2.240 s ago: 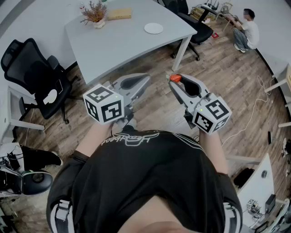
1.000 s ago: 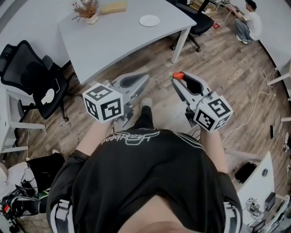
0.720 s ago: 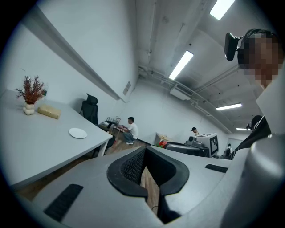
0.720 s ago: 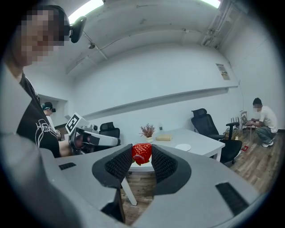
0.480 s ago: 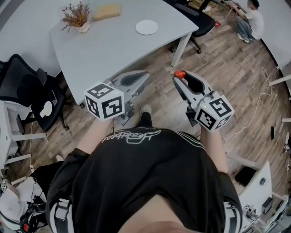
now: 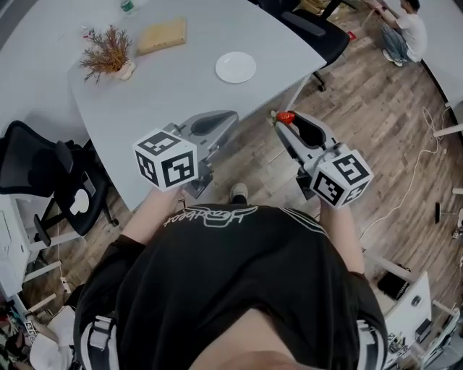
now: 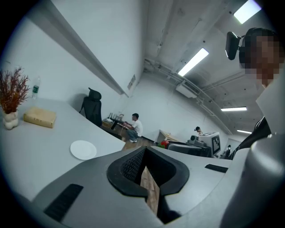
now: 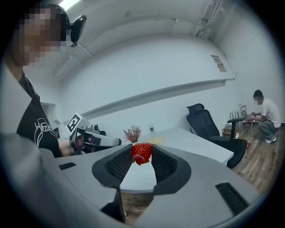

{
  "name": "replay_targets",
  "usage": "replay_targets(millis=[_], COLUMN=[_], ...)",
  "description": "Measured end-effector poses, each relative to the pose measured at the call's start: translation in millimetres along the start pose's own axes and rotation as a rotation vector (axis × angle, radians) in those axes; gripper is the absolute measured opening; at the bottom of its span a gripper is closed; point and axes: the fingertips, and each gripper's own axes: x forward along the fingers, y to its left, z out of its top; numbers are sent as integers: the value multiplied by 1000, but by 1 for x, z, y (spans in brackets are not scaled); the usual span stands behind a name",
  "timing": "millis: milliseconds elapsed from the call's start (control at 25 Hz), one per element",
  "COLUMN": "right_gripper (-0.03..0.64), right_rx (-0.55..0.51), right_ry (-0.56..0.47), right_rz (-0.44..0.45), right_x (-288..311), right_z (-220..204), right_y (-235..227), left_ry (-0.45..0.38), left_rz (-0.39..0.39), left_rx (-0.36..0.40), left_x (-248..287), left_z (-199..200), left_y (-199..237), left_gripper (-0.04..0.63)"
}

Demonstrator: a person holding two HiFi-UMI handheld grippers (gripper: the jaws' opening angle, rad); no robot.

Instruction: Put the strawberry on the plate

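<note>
In R tool (image 8: 142, 156), strawberry (image 8: 141, 152) gripped; plate (image 6: 236, 67) on desk (image 6: 181, 94).

text: none legible | black shirt (image 6: 217, 289) chest print: cursive, upside down, unreadable | marker cubes (image 6: 165, 160) (image 6: 341, 177): square patterns only | wall placard (image 8: 217, 63), far right: too small

Saw only part of the bottle (image 6: 128, 6), clipped by the head view's top edge. Lost part of the seated person (image 6: 405, 25) past that same edge. Could not read the bottle's label. Made out just the strawberry's (image 6: 286, 116) upper side between the right claw's (image 6: 281, 123) pads.
</note>
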Motion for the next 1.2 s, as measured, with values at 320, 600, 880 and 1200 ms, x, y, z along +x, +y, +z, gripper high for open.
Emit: replay_targets(millis=[320,600,880,1200], right_gripper=[123,124,124,123], right_rx=[-8,-30,-57,-51], right_ry=[41,57,67,86], right_rz=[-11,-10,15,64], right_x=[71,102,107,130], right_z=[10,7,7,11], right_y=[-50,-64,-66,-94], left_ry=[-8,0,-10,-19], left_rz=[4,8,27,84], left_rx=[-17,-41,-59,-88], left_x=[28,37,38,52], left_z=[35,31,25,35], left_y=[77,110,114,139], left_gripper=[6,6,6,6])
